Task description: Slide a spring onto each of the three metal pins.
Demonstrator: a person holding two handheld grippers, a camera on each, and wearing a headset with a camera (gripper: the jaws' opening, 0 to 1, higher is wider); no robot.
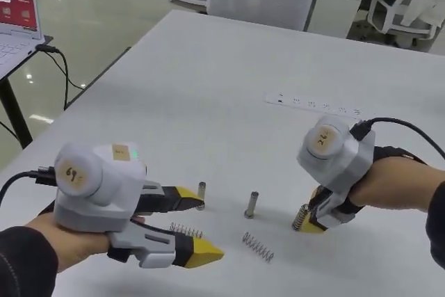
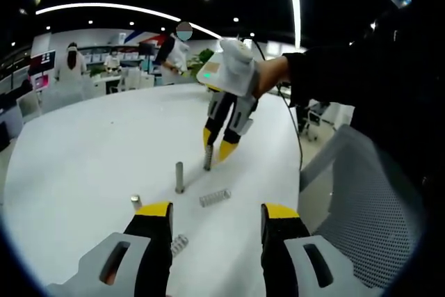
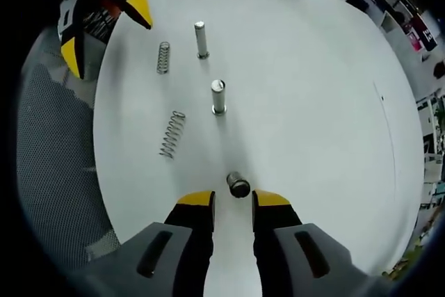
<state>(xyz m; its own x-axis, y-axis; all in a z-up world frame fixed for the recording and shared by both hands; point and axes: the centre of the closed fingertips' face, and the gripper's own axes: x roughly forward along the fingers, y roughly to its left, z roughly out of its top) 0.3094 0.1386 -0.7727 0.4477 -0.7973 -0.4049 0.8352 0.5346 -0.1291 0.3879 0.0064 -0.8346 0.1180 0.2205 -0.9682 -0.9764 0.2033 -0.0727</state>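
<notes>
- Looking down in the head view, the left gripper (image 1: 198, 226) sits at the lower left with its yellow jaws spread wide and holding nothing.
- The left pin (image 1: 201, 191) stands just beside the upper jaw tip, and the left spring (image 1: 186, 230) lies flat on the table (image 1: 208, 88) between the two jaws.
- The middle pin (image 1: 252, 204) stands bare at lower centre, with the middle spring (image 1: 258, 246) lying loose below it.
- At the lower right, the right gripper (image 1: 313, 222) points down beside the right pin (image 1: 301, 217), which appears to carry a spring around its shaft.
- In the left gripper view, its own jaws rise well apart from the bottom edge. The left spring (image 2: 179, 243) lies just inside the left-hand jaw.
- The left pin (image 2: 136, 202) is just above that jaw. The middle pin (image 2: 179, 177) and middle spring (image 2: 215, 197) are at centre, and the right gripper (image 2: 226, 130) hangs over the right pin (image 2: 208, 158) above them.
- In the right gripper view, its own jaws stand a little apart and pinch nothing. The top of the right pin (image 3: 238, 185) is just beyond their tips.
- The middle pin (image 3: 218, 97) and left pin (image 3: 201, 38) line up towards the top. The two loose springs (image 3: 172, 133) (image 3: 163, 57) lie to their left, and the left gripper (image 3: 104, 12) is in the upper left corner.
- As a judgement, one pin of three looks done, and the step in hand is fetching the second spring.
- The next move likely calls for the left gripper to close on the left spring, lift it upright, centre its open end over the left pin and lower it straight so the coil does not snag.
</notes>
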